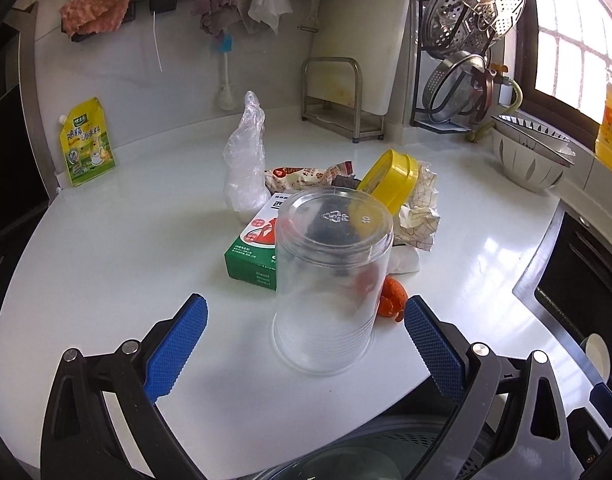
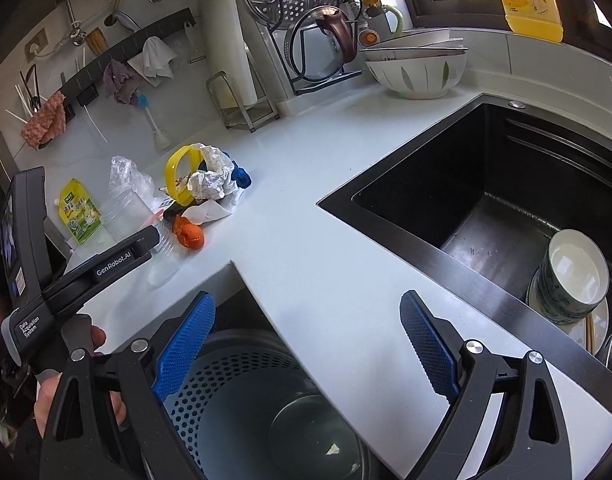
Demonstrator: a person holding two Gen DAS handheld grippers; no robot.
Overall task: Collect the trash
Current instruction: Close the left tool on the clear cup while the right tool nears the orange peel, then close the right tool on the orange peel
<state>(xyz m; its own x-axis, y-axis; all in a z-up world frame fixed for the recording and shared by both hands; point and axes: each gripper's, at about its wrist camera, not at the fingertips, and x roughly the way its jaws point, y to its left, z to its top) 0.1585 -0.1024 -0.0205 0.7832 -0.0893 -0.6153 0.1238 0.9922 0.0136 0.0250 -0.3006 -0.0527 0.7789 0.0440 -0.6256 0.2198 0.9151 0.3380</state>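
A white kitchen countertop (image 1: 106, 248) ran along a pale wall, with a black sink (image 2: 486, 200) set into it near a window. Toward the middle of the countertop, well back from its front edge, lay a small heap of trash: a clear plastic cup (image 1: 330, 276) standing upside down at the front, a green and white carton (image 1: 252, 250) lying flat just behind it, a crumpled clear plastic bag (image 1: 244, 160) standing upright, a yellow lid (image 1: 392, 176) tilted on its edge, a printed snack wrapper (image 1: 306, 176), crumpled white paper (image 1: 420, 208) and a piece of orange peel (image 1: 392, 298) beside the cup's rim. The left gripper (image 1: 306, 316) hovered close to the cup with its blue-padded jaws spread wide on either side of it, not touching it and holding nothing. The right gripper (image 2: 308, 320) was likewise wide open and empty, poised over the countertop's front corner above a perforated grey bin (image 2: 242, 408) on the floor below. A hand (image 2: 78, 368) gripped the left tool's handle. A yellow-green seasoning pouch (image 1: 88, 142) leaned against the wall at the countertop's back left edge, and stacked bowls (image 2: 416, 68) sat at the back beside the sink.
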